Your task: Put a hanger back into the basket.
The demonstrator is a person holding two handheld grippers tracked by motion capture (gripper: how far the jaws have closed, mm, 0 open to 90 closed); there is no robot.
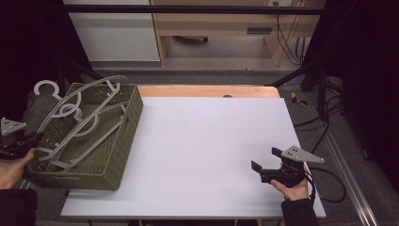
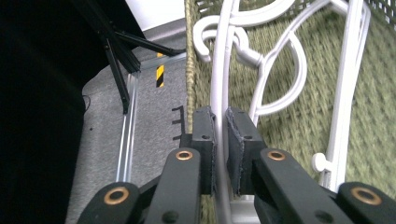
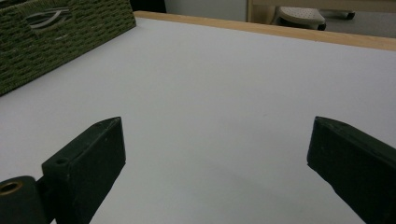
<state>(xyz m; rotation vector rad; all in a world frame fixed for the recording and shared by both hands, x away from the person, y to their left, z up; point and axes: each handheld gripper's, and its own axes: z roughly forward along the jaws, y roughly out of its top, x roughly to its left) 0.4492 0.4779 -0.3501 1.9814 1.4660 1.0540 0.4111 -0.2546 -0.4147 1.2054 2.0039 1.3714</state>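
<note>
White plastic hangers (image 1: 77,123) piled in the green woven basket (image 1: 123,141), left end of the white table (image 1: 207,155).
I've got the left gripper (image 2: 220,135) at the basket's outer edge, fingers (image 2: 204,140) clamped on the thin bar of one white hanger (image 2: 219,84). Right gripper (image 1: 261,169) sits low over bare table at the right, well apart from the basket, fingers (image 3: 88,163) spread wide, holding nothing.

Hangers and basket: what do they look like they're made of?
Hangers: probably plastic, pale grey-white, smooth with a slight sheen, in thin moulded curves; coated metal can't be ruled out. Basket: olive-green woven cord or fibre, matte, with a ribbed weave showing on its walls and floor.
</note>
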